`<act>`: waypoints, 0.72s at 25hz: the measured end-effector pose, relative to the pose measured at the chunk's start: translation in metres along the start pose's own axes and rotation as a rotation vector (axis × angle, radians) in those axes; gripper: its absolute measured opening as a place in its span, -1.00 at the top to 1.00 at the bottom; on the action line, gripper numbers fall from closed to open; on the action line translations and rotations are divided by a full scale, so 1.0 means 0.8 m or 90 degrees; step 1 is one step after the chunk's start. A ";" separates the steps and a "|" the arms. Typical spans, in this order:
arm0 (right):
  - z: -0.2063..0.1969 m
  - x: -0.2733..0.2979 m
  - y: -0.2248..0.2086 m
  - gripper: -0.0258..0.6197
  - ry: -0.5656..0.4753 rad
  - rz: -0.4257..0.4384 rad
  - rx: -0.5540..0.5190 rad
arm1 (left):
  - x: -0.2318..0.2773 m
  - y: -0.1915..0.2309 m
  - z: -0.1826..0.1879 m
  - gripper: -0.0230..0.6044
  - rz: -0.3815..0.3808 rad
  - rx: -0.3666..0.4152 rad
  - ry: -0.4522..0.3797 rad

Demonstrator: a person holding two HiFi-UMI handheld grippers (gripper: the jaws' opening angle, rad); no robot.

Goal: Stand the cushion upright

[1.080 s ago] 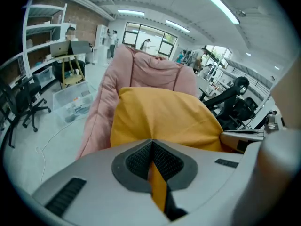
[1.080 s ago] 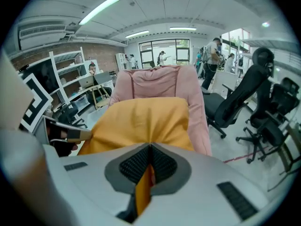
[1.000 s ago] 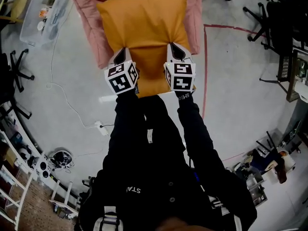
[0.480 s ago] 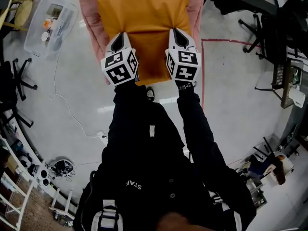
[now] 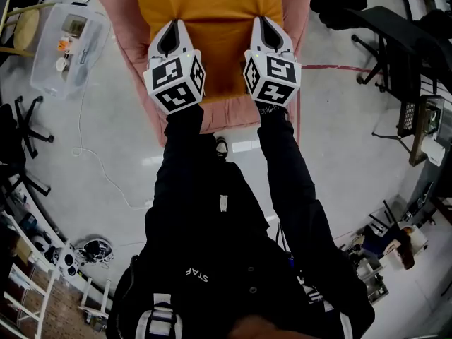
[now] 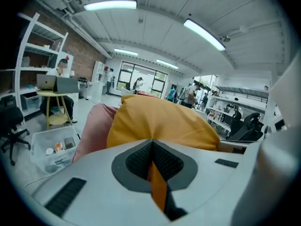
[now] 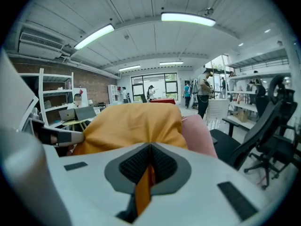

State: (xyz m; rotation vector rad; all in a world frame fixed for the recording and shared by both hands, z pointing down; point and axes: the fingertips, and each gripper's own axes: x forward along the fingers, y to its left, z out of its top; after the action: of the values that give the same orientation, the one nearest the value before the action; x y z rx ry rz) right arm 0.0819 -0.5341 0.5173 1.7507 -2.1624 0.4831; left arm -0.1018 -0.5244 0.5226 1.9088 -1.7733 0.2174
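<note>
Left claw and right claw both pinch the orange cushion by its near edge. It's higher over the pink pad than a second ago, so it's tipping upright.

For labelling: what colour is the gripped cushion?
The cushion is mustard orange, clearest in head view.

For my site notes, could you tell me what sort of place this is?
Likely an open-plan lab or office: black wheeled office chairs, white metal shelving by brick wall, ceiling strip lights.
</note>
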 end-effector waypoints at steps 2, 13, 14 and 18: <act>-0.020 0.027 -0.001 0.87 0.022 0.004 0.001 | 0.027 0.010 -0.017 0.91 0.001 0.004 0.017; -0.144 0.067 -0.019 0.86 0.148 -0.002 -0.013 | 0.070 0.032 -0.132 0.91 -0.025 -0.012 0.108; -0.147 0.066 -0.021 0.86 0.152 -0.004 -0.015 | 0.070 0.031 -0.134 0.91 -0.027 -0.026 0.113; -0.149 0.054 -0.029 0.78 0.164 -0.012 0.000 | 0.061 0.028 -0.143 0.88 -0.026 -0.019 0.141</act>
State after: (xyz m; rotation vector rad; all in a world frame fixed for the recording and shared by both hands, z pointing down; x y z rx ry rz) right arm 0.0999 -0.5229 0.6450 1.6081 -1.9652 0.6639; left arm -0.0914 -0.5135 0.6480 1.8218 -1.5814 0.3696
